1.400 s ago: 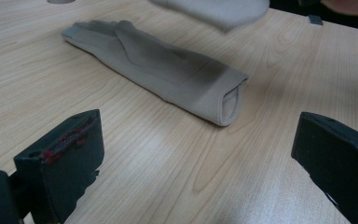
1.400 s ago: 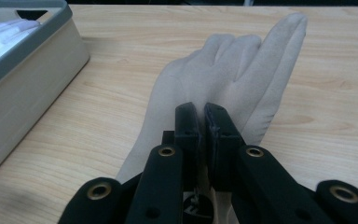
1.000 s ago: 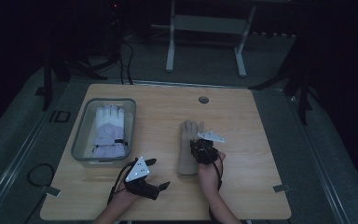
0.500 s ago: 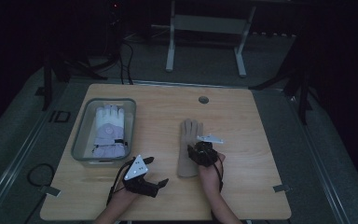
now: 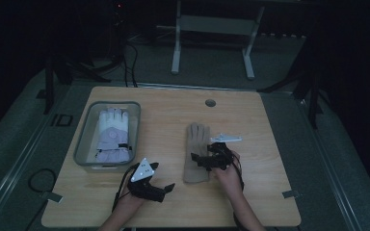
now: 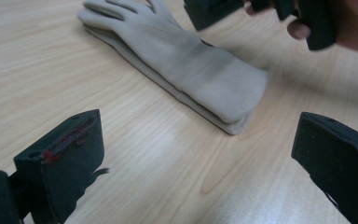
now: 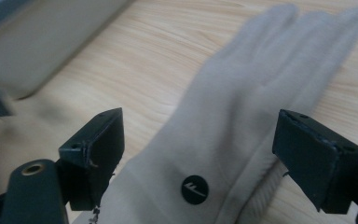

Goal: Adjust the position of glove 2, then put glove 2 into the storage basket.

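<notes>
- Left gripper [image 5: 169, 187] at near edge of table [image 5: 270, 202], jaws wide apart, nothing between them.
- Right gripper [image 7: 198, 154] over beige glove [image 5: 197, 151] at mid-table; jaws just opened wide, straddling the glove without pressing it.
- White glove [image 5: 112, 134] in tray [image 5: 83, 144], far left.

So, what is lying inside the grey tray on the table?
Inside the grey tray lies a white glove, fingers pointing away from the person. Whether a second glove lies beneath it cannot be seen.
</notes>
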